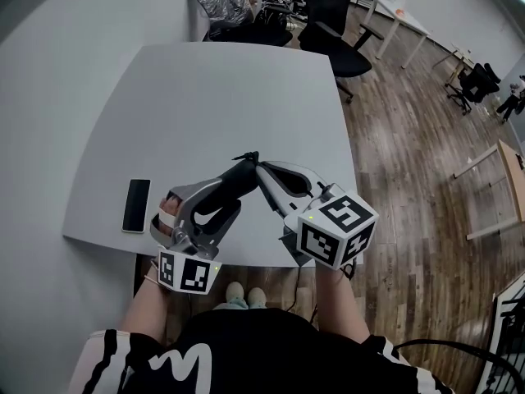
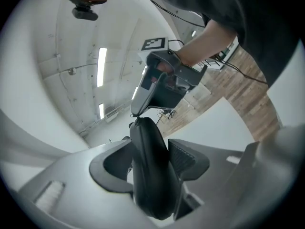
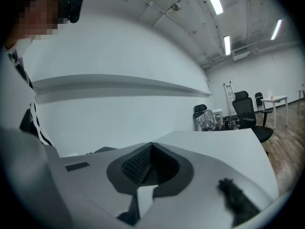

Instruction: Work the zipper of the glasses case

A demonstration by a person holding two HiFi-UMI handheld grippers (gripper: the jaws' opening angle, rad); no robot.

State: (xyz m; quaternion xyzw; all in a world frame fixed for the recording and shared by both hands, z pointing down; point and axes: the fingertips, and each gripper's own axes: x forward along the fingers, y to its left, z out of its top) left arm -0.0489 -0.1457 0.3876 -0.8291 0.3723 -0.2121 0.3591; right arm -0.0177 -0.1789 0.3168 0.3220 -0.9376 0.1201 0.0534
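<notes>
- The left gripper (image 2: 151,159) is clamped on the black oval hard-shell glasses case (image 2: 150,185). One ribbed pad sits on each flat side, and the narrow end of the case sticks out past the jaw tips.
- The right gripper (image 3: 151,150) has its jaws pressed fully together. Its own view shows no pull tab between the pads, only a dark ragged shape low on the right that is too blurred to name.
- In the left gripper view, the tip of the right gripper meets the protruding end of the case, where a small dark tab shows. I cannot tell whether that tab is actually pinched.
- The case hangs in the air between the two grippers, clear of the pale grey desk (image 1: 205,97), above its near edge and towards its near right corner.
- A black smartphone (image 1: 136,205) lies flat by the near left corner, well apart from the case.
- Progress, as a judgement: the case is picked up and steadied, and its shell looks shut with no gap along the visible seam.
- The run of the zipper appears still to be done, and the hold on the pull needs confirming first.
</notes>
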